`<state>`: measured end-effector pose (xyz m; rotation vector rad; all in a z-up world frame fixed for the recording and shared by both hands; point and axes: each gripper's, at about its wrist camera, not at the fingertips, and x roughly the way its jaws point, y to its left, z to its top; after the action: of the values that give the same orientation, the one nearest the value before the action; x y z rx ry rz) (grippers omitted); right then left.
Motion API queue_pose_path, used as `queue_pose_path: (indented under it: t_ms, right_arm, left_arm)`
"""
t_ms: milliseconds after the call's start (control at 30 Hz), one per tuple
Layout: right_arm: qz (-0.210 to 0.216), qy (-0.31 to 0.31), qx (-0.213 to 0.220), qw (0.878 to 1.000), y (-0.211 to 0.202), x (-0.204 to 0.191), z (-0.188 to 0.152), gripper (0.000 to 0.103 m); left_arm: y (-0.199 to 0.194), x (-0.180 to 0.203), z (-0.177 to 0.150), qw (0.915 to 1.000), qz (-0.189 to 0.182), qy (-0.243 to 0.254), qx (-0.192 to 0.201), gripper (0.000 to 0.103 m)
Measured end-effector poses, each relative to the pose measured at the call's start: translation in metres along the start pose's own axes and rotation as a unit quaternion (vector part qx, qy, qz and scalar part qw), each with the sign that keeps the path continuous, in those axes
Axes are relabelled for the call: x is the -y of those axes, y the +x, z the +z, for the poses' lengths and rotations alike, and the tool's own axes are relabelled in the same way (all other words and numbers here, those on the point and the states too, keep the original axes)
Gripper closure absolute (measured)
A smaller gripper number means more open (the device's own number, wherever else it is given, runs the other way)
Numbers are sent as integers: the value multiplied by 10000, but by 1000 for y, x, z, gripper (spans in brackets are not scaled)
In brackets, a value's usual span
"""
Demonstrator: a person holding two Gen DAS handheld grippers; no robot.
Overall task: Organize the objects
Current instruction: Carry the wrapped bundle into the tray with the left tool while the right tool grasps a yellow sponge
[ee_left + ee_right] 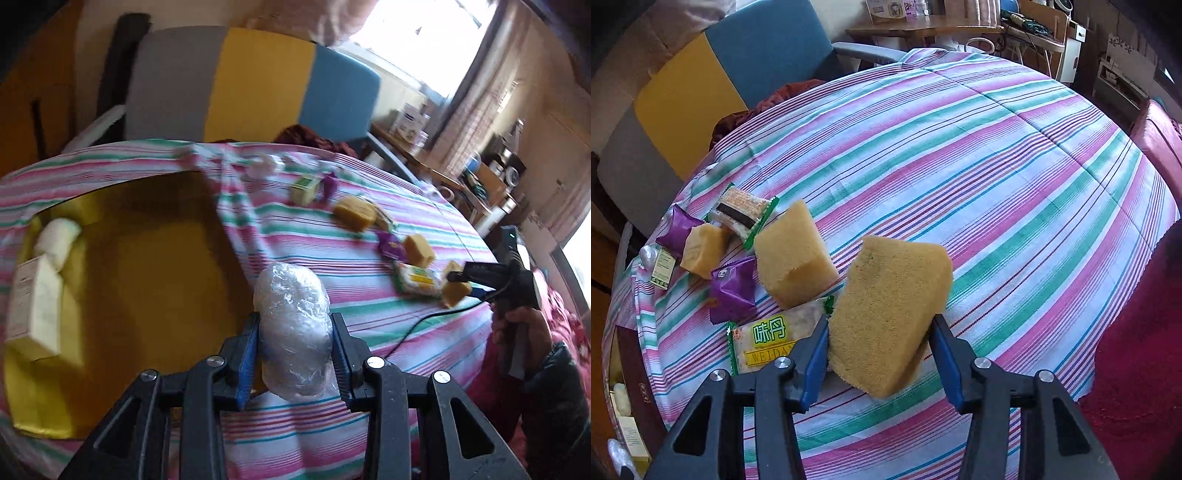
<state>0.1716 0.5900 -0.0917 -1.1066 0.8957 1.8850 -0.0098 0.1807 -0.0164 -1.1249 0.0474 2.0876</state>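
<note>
Above the striped cloth's near edge, the left gripper (294, 349) clamps a plastic-wrapped white bundle (293, 328) and the right gripper (879, 360) a tan sponge block (892, 314), both seemingly bound next for the yellow-lined box (147, 258).

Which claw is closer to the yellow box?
Left. The left claw, holding a plastic-wrapped bundle, sits at the yellow box's edge. The right claw, gripping a sponge, is farther off over the snacks.
</note>
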Motion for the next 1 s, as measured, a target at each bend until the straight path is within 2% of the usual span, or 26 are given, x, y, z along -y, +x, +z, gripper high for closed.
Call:
queue_pose_path:
  t_ms: [133, 267, 433, 667, 733, 867, 1000]
  right_arm:
    - [-2, -116, 68, 9999, -3, -3, -1, 51]
    - [13, -224, 105, 9997, -4, -7, -3, 51]
    - [24, -252, 148, 9996, -4, -8, -3, 51]
    - [21, -284, 221, 9994, -6, -9, -3, 51]
    - [19, -276, 240, 9993, -7, -9, -3, 51]
    - [28, -241, 298, 9993, -9, -7, -3, 51]
    - [130, -189, 527, 9983, -19, -5, -1, 51]
  left_arm:
    - [-25, -53, -11, 9974, 616, -343, 121, 66]
    - [-39, -111, -28, 9880, 1351, -747, 75, 66]
    - [-47, -147, -45, 9780, 1823, -1010, -7, 66]
    - [-46, -159, -55, 9686, 2274, -1003, -62, 64]
    - [-47, -160, -56, 9680, 2283, -1039, -60, 61]
    - [-50, -161, -57, 9662, 2336, -1092, -18, 47]
    - [-56, -159, -55, 9658, 2343, -1103, 124, 47]
